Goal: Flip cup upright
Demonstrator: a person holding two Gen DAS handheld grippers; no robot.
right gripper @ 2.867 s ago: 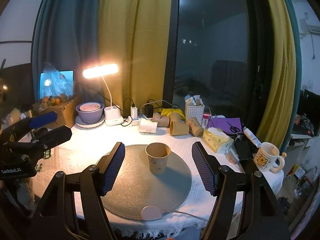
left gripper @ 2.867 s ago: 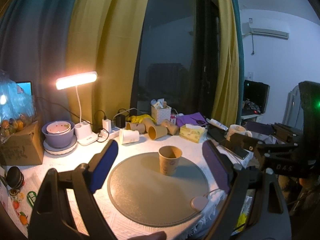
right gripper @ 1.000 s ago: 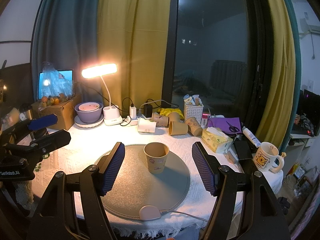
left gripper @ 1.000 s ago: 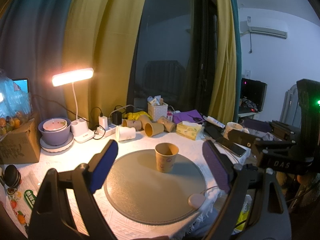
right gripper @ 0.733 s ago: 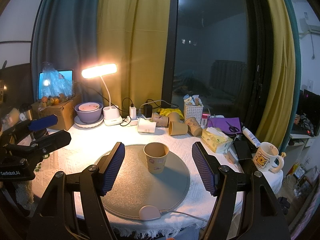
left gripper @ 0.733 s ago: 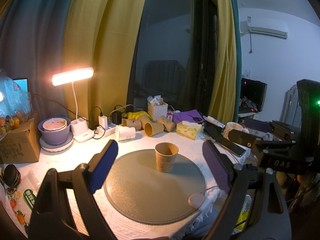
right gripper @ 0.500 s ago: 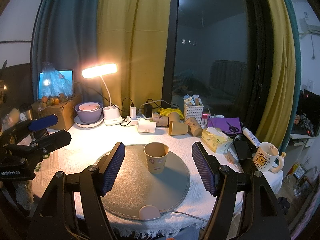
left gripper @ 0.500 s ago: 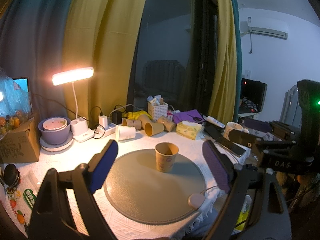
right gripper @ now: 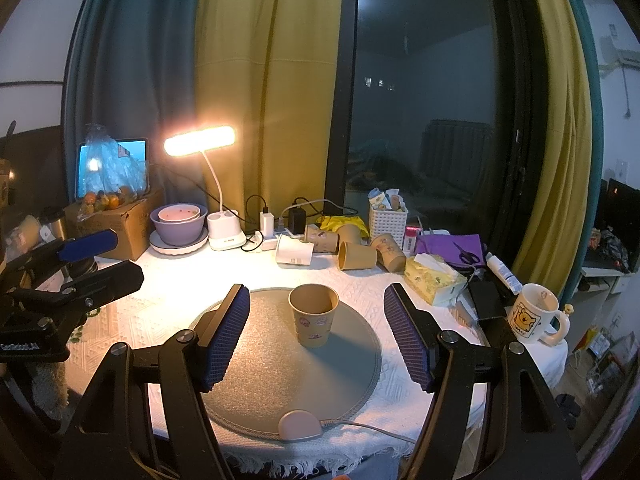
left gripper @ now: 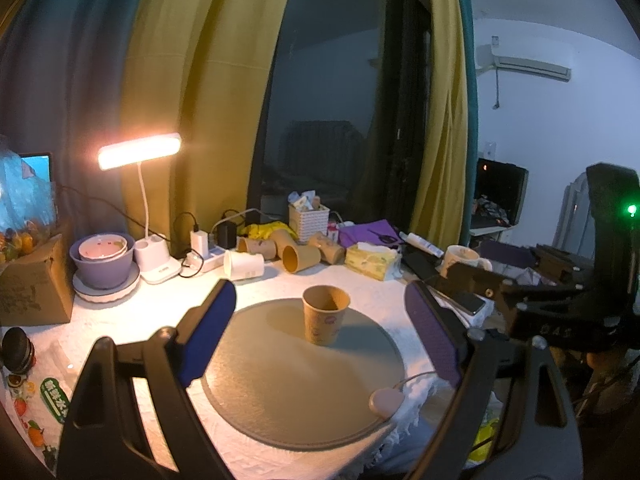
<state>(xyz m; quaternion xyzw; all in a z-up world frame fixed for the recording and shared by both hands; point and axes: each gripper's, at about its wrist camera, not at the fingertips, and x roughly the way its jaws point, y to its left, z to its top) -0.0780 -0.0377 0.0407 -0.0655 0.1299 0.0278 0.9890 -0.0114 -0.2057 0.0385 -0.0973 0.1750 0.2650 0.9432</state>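
Observation:
A brown paper cup (left gripper: 325, 314) stands upright, mouth up, on a round grey mat (left gripper: 280, 380); it also shows in the right wrist view (right gripper: 313, 315) on the mat (right gripper: 256, 364). My left gripper (left gripper: 320, 320) is open and empty, held back from the cup. My right gripper (right gripper: 317, 322) is open and empty, also short of the cup. The left gripper (right gripper: 92, 260) shows at the left of the right wrist view. The right gripper (left gripper: 480, 280) shows at the right of the left wrist view.
Several paper cups (right gripper: 356, 255) lie on their sides at the back of the table, beside a white cup (right gripper: 295, 251). A lit desk lamp (right gripper: 200, 141), purple bowl (right gripper: 178, 224), tissue pack (right gripper: 434, 280) and bear mug (right gripper: 534, 318) stand around. A pink puck (right gripper: 299, 424) sits on the mat's near edge.
Both grippers have stayed open and nearly still. The left wrist view has shifted slightly since 2.9 s ago. The cup has not moved.

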